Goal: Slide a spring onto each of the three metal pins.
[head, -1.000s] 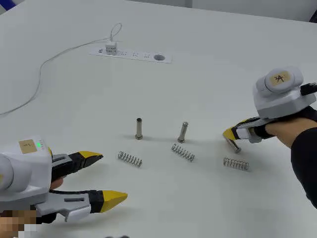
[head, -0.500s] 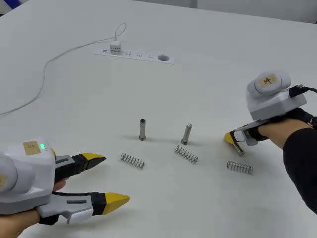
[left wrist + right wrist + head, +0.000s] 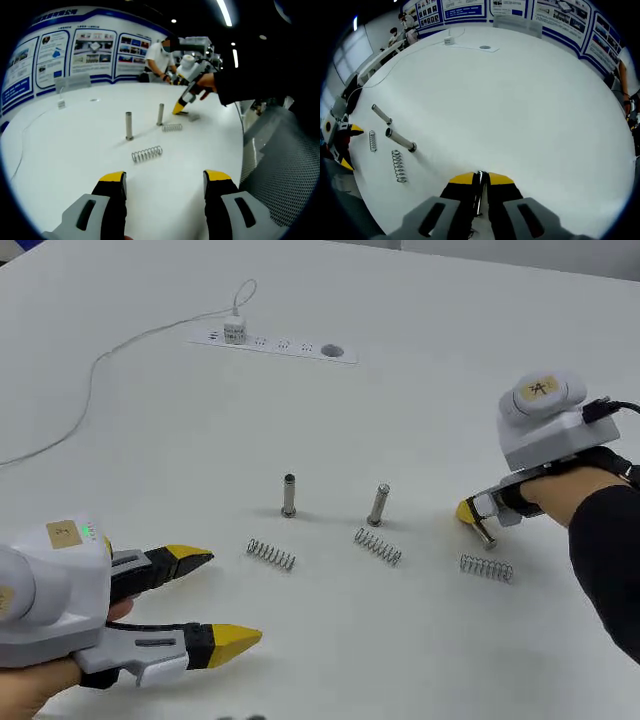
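Right gripper (image 3: 466,511) is still clenching its jaws on the tilted third pin (image 3: 483,533), spring (image 3: 486,567) lying unthreaded nearby; left gripper (image 3: 222,598) idling, jaws released.

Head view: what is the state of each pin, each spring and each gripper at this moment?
left pin, upright on the table, bare.
middle pin, standing, leaning slightly, bare.
third pin, tilted, clamped in the right gripper.
left spring, lying loose on the table.
middle spring, lying loose.
right spring, lying loose.
left gripper, open, empty.
right gripper, shut on the third pin.
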